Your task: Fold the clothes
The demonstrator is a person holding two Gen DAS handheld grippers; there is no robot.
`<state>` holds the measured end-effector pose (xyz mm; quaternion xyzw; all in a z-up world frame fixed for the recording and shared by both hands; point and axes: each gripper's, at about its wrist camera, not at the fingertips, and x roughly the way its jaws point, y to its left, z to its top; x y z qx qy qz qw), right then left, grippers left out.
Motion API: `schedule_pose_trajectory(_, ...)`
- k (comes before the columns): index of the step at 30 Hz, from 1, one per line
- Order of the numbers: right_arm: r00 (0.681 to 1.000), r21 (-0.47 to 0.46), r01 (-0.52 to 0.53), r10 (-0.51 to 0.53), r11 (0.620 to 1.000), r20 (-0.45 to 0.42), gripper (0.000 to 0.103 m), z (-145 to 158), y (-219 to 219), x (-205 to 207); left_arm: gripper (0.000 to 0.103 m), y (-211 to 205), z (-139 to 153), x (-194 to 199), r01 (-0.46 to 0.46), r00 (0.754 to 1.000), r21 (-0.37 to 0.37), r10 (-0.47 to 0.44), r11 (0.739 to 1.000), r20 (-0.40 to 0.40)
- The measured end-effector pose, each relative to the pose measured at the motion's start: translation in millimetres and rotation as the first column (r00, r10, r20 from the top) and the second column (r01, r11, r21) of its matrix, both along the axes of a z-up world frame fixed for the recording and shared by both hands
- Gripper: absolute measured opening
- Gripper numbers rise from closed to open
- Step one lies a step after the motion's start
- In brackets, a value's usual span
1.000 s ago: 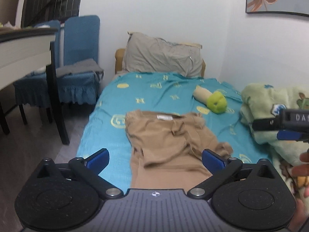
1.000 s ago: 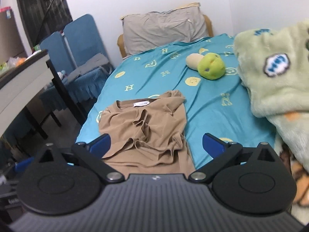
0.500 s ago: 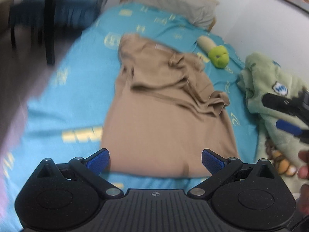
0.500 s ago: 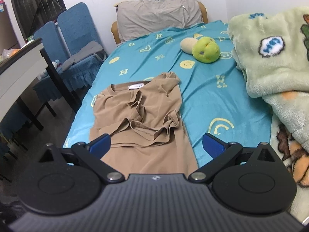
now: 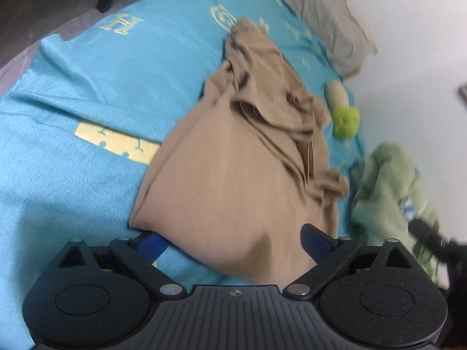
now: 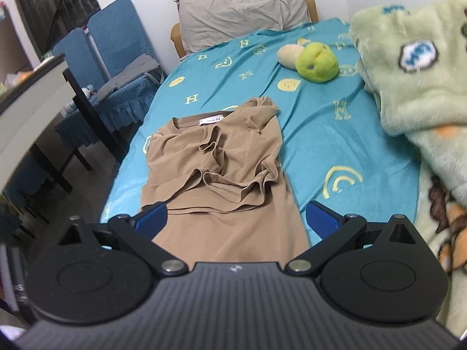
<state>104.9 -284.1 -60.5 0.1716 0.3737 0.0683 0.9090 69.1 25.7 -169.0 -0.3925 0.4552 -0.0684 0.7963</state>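
Note:
A tan T-shirt [image 6: 221, 172] lies on the teal bed sheet [image 6: 335, 134], collar toward the pillow, with its upper part rumpled and bunched. In the left wrist view the shirt [image 5: 233, 175] fills the middle, and my left gripper [image 5: 233, 239] is open right at its hem, one blue finger at each side of the hem. My right gripper [image 6: 236, 218] is open above the shirt's lower part, apart from it. The right gripper's tip also shows at the right edge of the left wrist view [image 5: 432, 234].
A grey pillow [image 6: 242, 14] is at the head of the bed. A green and beige plush toy [image 6: 312, 61] lies right of the shirt. A fluffy green blanket [image 6: 414, 67] is piled on the right. Blue chairs [image 6: 116, 46] and a dark-legged table [image 6: 35, 102] stand left of the bed.
My left gripper has dropped and tilted down toward the shirt's hem, now close over the bed. My right gripper has moved slightly closer to the shirt. Both stay open.

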Motion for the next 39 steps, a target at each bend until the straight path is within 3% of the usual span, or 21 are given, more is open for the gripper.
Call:
schedule_pose_trajectory(1, 1.000, 0.040, 0.005, -0.004, 0.999, -0.017, 0.103, -2.5, -3.6, 1.3, 0.083, 1.9, -0.1, -0.5, -0.016, 1.000, -0.008, 0.016, 1.000, 0.012)
schedule_pose_trajectory(3, 0.995, 0.205, 0.030, -0.010, 0.978, -0.097, 0.103, -16.5, -17.3, 6.6, 0.074, 5.3, -0.5, -3.1, -0.047, 0.998, -0.025, 0.048, 0.999, 0.033)
schedule_pose_trajectory(6, 0.974, 0.416, 0.111, -0.015, 0.903, -0.228, 0.103, -43.0, -32.2, 10.3, 0.056, 11.0, -0.1, -8.6, -0.089, 0.994, -0.057, 0.092, 0.994, 0.059)
schedule_pose_trajectory(8, 0.962, 0.456, 0.148, -0.020, 0.878, -0.273, 0.103, -53.4, -27.9, 8.5, 0.046, 14.7, -0.6, -10.4, -0.109, 0.990, -0.089, 0.116, 0.990, 0.075)
schedule_pose_trajectory(12, 0.932, 0.526, 0.225, -0.024, 0.820, -0.361, 0.103, -74.4, -19.2, 4.8, 0.014, 8.5, 2.0, -7.3, -0.111, 0.989, -0.060, 0.116, 0.992, 0.094)
schedule_pose_trajectory(15, 0.905, 0.570, 0.286, -0.020, 0.770, -0.426, 0.103, -90.1, -12.7, 2.0, 0.011, 7.9, 8.2, -9.1, -0.108, 0.981, -0.096, 0.122, 0.989, 0.154)
schedule_pose_trajectory(20, 0.850, 0.625, 0.389, -0.001, 0.677, -0.527, 0.103, -116.3, -1.8, -2.7, 0.009, 9.0, 30.8, -18.1, -0.101, 0.944, -0.136, 0.138, 0.986, 0.299)
schedule_pose_trajectory(24, 0.835, 0.592, 0.483, -0.135, 0.646, -0.533, 0.095, -120.6, -14.8, -4.2, 0.009, 7.2, 36.8, -22.5, -0.085, 0.931, -0.150, 0.132, 0.985, 0.341)
schedule_pose_trajectory(25, 0.833, 0.586, 0.495, -0.160, 0.642, -0.530, 0.079, -120.3, -16.4, -3.5, 0.009, 7.0, 36.0, -24.0, -0.084, 0.930, -0.155, 0.134, 0.984, 0.342)
schedule_pose_trajectory(29, 0.838, 0.577, 0.496, -0.183, 0.649, -0.514, 0.048, -117.5, -16.6, 2.2, 0.009, 9.1, 31.7, -28.7, -0.095, 0.935, -0.137, 0.136, 0.986, 0.327)
schedule_pose_trajectory(31, 0.846, 0.555, 0.485, -0.202, 0.676, -0.494, 0.026, -112.2, -17.7, 4.5, 0.009, 11.6, 30.0, -29.9, -0.101, 0.941, -0.135, 0.139, 0.986, 0.308)
schedule_pose_trajectory(34, 0.868, 0.548, 0.451, -0.204, 0.705, -0.452, 0.016, -102.4, -17.9, 4.1, 0.009, 9.3, 34.1, -28.1, -0.115, 0.948, -0.109, 0.142, 0.987, 0.285)
schedule_pose_trajectory(39, 0.926, 0.541, 0.352, -0.198, 0.764, -0.322, 0.014, -82.6, -26.6, 7.2, 0.009, -5.2, 62.7, -29.4, -0.141, 0.948, -0.028, 0.143, 0.990, 0.286)
